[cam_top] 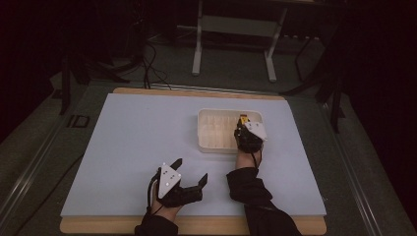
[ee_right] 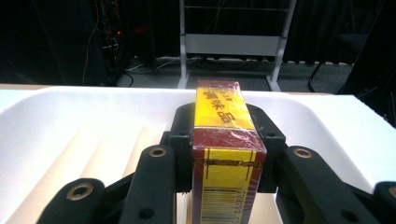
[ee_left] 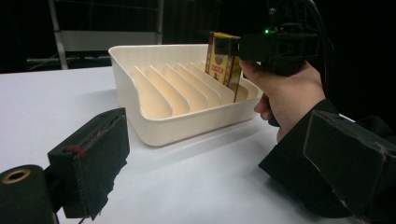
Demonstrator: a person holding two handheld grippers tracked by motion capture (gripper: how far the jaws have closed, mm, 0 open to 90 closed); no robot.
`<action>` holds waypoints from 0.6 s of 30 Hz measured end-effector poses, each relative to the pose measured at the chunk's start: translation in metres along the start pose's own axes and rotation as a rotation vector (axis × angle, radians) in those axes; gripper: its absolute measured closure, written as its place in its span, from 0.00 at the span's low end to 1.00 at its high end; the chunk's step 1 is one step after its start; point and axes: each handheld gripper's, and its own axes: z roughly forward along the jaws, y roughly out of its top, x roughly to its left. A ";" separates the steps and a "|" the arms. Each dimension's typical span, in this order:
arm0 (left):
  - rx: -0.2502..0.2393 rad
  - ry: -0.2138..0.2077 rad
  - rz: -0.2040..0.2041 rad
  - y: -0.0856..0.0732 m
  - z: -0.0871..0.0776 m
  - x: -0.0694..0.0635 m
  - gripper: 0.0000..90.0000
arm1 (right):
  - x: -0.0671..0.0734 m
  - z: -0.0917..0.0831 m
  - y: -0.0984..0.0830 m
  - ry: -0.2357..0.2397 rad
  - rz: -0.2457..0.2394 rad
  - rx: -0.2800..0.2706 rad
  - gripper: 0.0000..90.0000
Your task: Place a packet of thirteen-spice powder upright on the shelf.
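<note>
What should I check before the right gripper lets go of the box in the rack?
1. Grip: right gripper shut on the yellow and red box, pads on both sides: ok.
2. Box attitude: upright over the divided tray, left gripper view: ok.
3. Slot alignment: box stands at the far-end dividers; whether its bottom sits between two: cannot tell.
4. Box seated on the tray floor: cannot tell, base hidden.
5. Left gripper open, apart from the tray: ok.
6. Tray flat on the table: ok.
</note>
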 end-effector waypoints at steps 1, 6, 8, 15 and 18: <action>-0.002 0.001 -0.001 0.000 0.000 0.000 0.09 | 0.000 0.000 -0.001 -0.001 0.001 0.003 0.75; 0.004 0.007 0.005 -0.001 0.000 0.000 0.09 | 0.001 -0.002 -0.005 0.002 -0.010 -0.004 0.75; 0.004 0.010 0.010 -0.001 0.001 0.000 0.09 | 0.001 -0.002 -0.006 0.002 -0.011 -0.006 0.75; 0.017 0.009 0.010 -0.002 0.002 0.001 0.09 | 0.000 -0.004 -0.008 0.013 -0.013 -0.009 0.74; 0.017 0.011 0.005 -0.002 0.003 0.002 0.09 | -0.002 -0.003 -0.006 0.024 -0.006 0.001 0.74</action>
